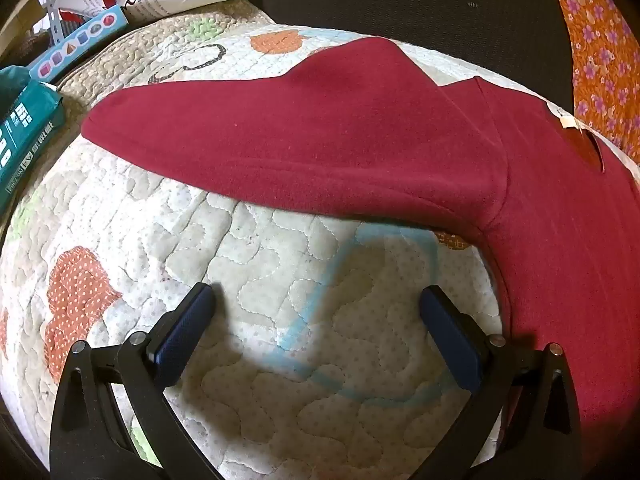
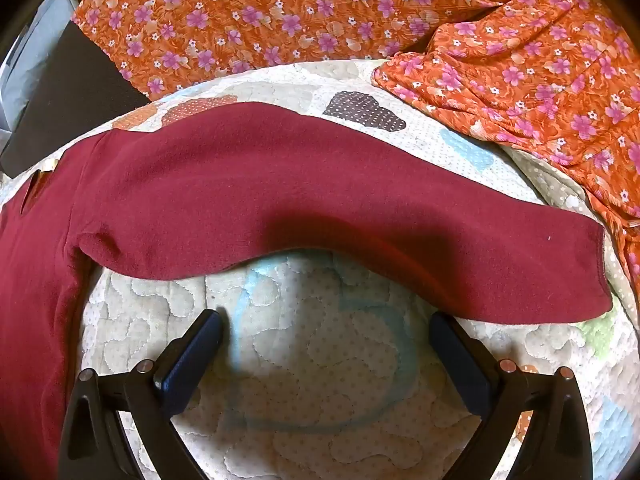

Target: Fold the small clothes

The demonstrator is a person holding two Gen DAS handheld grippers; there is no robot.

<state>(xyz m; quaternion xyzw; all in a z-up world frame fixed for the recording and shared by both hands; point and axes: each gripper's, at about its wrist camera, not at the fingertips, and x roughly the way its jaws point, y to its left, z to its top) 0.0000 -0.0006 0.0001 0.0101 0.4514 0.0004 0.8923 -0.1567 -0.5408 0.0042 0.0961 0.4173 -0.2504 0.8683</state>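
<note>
Left to right: the dark red long-sleeved fleece top lies spread flat on the pale quilted bedcover with orange dotted patches, collar towards the far side. Its left sleeve reaches out across the quilt; the body runs down between the two views; its right sleeve extends towards the orange flowered cloth, cuff near that cloth.

The left tool hovers over bare quilt just short of the left sleeve, fingers spread wide, holding nothing. The right tool likewise stands wide apart and empty, just short of the right sleeve.

Judged stage: garment laid out, folding not yet begun. The next move calls for pinching each sleeve near its cuff and carrying it inwards over the body.
</note>
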